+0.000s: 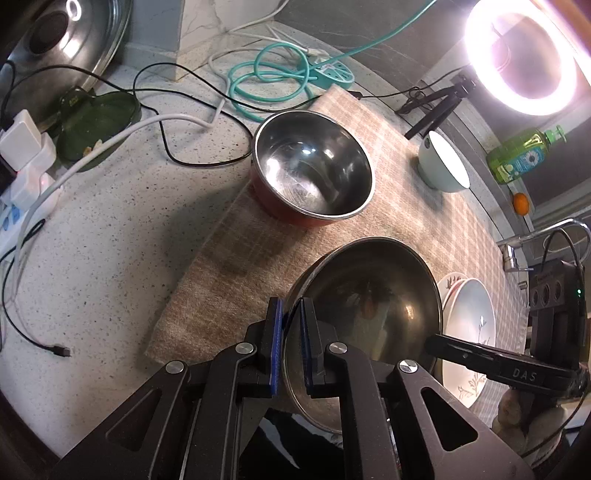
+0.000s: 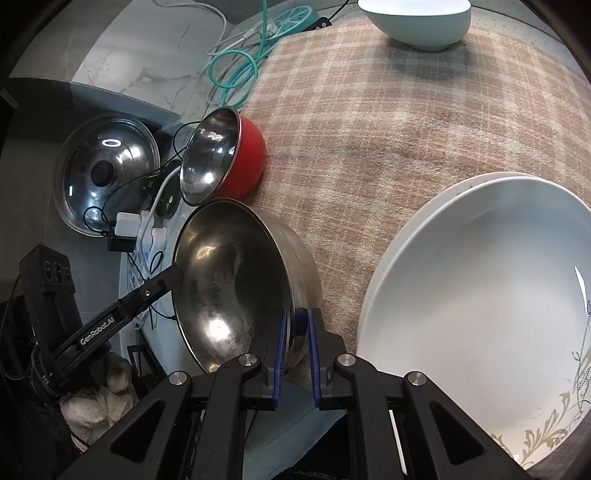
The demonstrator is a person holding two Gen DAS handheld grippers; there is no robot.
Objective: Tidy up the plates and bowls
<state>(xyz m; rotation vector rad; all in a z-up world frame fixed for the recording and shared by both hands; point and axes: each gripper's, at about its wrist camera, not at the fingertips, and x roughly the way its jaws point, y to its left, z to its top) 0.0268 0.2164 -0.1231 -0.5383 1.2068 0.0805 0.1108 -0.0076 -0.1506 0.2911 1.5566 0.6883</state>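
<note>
On the checked cloth (image 1: 236, 254), both tools, left (image 1: 291, 328) and right (image 2: 295, 341), clench opposite rims of the steel bowl (image 1: 373, 295), rigid, light, likely slippery

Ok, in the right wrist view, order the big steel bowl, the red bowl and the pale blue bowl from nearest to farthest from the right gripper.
1. Big steel bowl: its rim sits between the right gripper fingers.
2. Red bowl: beyond it, at the checked cloth's left edge.
3. Pale blue bowl: far end of the cloth, at the top.
</note>
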